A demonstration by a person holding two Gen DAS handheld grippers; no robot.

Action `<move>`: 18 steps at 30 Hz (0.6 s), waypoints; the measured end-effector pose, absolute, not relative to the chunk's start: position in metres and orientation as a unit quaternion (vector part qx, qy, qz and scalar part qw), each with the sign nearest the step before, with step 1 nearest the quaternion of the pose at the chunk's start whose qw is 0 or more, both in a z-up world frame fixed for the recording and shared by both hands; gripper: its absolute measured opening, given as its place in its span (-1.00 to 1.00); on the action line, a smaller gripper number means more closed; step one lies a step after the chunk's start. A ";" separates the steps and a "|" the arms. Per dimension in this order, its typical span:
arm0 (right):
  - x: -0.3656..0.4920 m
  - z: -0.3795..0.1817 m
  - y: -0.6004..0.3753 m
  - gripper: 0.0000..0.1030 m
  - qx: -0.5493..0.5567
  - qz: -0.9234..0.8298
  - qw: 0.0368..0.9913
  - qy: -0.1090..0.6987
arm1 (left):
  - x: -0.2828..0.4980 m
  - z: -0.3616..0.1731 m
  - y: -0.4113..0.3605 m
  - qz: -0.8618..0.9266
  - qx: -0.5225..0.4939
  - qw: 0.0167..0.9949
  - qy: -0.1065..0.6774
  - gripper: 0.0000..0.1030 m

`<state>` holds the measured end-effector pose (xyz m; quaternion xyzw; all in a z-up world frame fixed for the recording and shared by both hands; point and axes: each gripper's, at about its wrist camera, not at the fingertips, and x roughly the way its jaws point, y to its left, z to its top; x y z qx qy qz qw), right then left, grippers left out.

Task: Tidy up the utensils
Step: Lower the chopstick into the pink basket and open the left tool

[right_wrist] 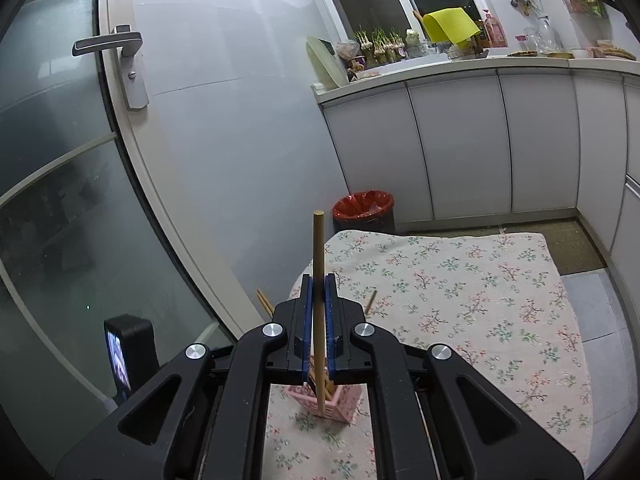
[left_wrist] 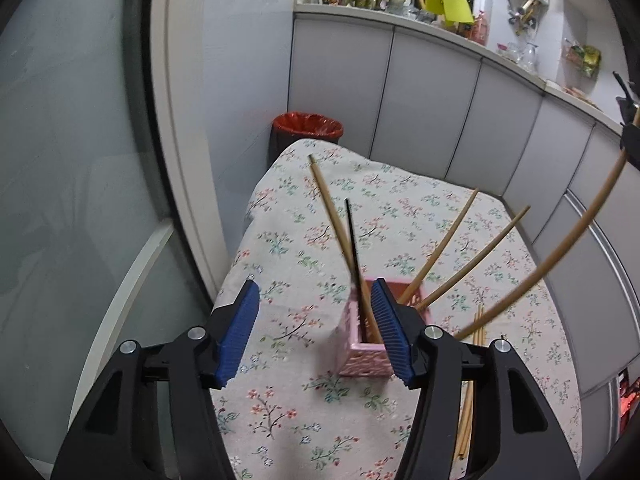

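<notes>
Left hand-held gripper (left_wrist: 314, 330) gaped empty beside pink holder (left_wrist: 362, 354); right hand-held gripper (right_wrist: 319, 298) clamped on chopstick (right_wrist: 318, 248) above table (right_wrist: 460, 280).

The right gripper (right_wrist: 319, 296) stands with its blue-padded fingers (right_wrist: 307, 300) clamped on a long, round, light wooden chopstick (right_wrist: 319, 280), which stands upright between them. The stick's lower end reaches the small pink latticed plastic holder (right_wrist: 342, 404) on the worktop (right_wrist: 460, 292), which is covered with a pale cloth printed with flowers. More wooden sticks show inside the holder. Beyond the worktop's far edge stands a dark bin lined with a red bag (right_wrist: 363, 210), below white cupboard doors (right_wrist: 456, 144).
</notes>
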<state>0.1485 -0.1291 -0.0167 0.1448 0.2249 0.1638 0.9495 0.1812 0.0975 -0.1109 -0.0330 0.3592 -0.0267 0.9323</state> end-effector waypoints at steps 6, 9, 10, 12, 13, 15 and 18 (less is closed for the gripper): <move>0.161 -0.035 -0.114 -0.91 0.138 0.148 0.958 0.204 | 0.182 -0.115 0.104 -0.026 -0.030 0.928 0.370 0.13; 0.167 -0.042 -0.107 -0.91 0.125 0.140 0.960 0.209 | 0.182 -0.116 0.104 -0.027 -0.027 0.928 0.370 0.13; 0.169 -0.045 -0.106 -0.91 0.122 0.137 0.960 0.212 | 0.183 -0.117 0.104 -0.028 -0.027 0.928 0.371 0.13; 0.172 -0.049 -0.105 -0.91 0.118 0.134 0.960 0.215 | 0.184 -0.117 0.105 -0.028 -0.025 0.928 0.371 0.13; 0.173 -0.050 -0.104 -0.90 0.118 0.133 0.960 0.217 | 0.184 -0.117 0.105 -0.028 -0.024 0.928 0.371 0.13; 0.175 -0.054 -0.105 -0.88 0.118 0.135 0.958 0.223 | 0.184 -0.116 0.105 -0.027 -0.025 0.928 0.371 0.13; 0.175 -0.054 -0.108 -0.45 0.130 0.139 0.955 0.227 | 0.183 -0.115 0.105 -0.028 -0.027 0.928 0.370 0.24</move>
